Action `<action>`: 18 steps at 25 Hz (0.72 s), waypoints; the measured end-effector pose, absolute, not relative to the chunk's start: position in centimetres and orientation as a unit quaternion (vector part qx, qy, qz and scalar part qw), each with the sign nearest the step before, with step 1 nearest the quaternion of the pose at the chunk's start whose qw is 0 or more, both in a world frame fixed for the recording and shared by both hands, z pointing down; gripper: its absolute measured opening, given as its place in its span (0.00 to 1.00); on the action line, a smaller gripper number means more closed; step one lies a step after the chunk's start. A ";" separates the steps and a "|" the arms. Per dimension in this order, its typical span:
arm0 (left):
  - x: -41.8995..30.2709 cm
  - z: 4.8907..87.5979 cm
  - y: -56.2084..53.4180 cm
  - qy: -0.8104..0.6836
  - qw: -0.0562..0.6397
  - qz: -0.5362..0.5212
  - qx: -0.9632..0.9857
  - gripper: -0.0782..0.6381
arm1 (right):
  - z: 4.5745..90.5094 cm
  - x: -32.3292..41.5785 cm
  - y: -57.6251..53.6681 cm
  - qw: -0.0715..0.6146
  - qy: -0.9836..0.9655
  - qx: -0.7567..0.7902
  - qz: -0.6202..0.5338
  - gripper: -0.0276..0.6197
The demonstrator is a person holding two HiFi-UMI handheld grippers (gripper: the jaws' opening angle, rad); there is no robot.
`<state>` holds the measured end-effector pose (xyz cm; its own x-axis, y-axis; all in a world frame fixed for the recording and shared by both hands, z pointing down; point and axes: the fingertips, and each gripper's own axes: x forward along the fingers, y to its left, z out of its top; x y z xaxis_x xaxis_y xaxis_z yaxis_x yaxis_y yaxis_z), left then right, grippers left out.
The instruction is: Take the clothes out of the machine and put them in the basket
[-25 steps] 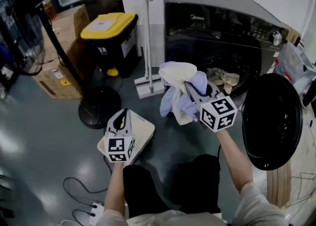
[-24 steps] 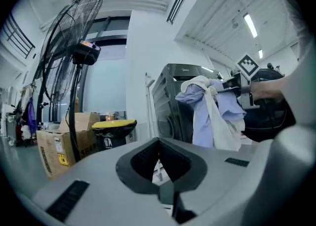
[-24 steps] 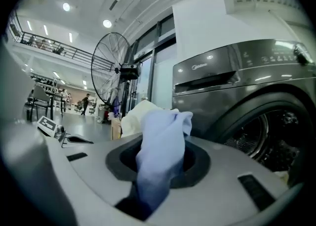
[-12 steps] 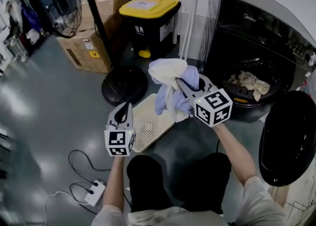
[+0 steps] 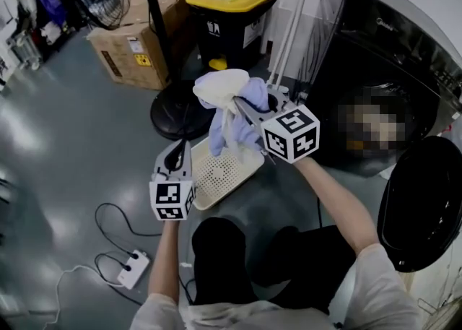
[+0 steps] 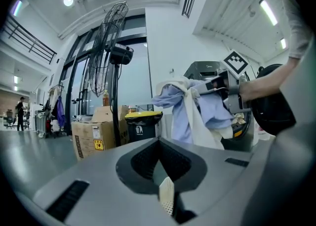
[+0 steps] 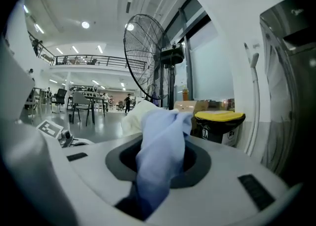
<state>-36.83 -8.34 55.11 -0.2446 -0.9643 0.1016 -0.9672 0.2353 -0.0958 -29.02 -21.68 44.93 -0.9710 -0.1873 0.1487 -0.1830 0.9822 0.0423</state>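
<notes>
My right gripper (image 5: 244, 110) is shut on a bundle of light blue and cream clothes (image 5: 225, 97), which hangs just above the far end of the cream perforated basket (image 5: 229, 175) on the floor. In the right gripper view the blue cloth (image 7: 160, 156) fills the gap between the jaws. My left gripper (image 5: 176, 157) is at the basket's near left rim, and a strip of that perforated rim (image 6: 167, 196) sits pinched between its jaws. The dark front-loading machine (image 5: 404, 54) stands at the right with its round door (image 5: 422, 202) swung open. A mosaic patch covers its drum.
A black bin with a yellow lid (image 5: 227, 18), a cardboard box (image 5: 128, 54) and a standing fan's round base (image 5: 179, 115) stand beyond the basket. A mop (image 5: 292, 36) leans by the machine. A power strip with cables (image 5: 133, 267) lies on the floor at the near left.
The right gripper has carried the clothes leftward, away from the machine's opening, to above the basket. The left gripper stays at the basket's rim as the view turns left.
</notes>
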 end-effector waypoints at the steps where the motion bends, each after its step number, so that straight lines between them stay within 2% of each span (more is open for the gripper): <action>1: -36.7 55.4 -8.2 -0.786 0.013 0.069 0.614 0.13 | 45.6 -29.4 -21.6 0.078 -0.992 0.094 -0.010 0.23; 18: -37.0 59.1 -6.3 -0.796 0.045 0.080 0.598 0.13 | 70.8 -32.9 -19.7 0.197 -0.971 0.099 0.093 0.24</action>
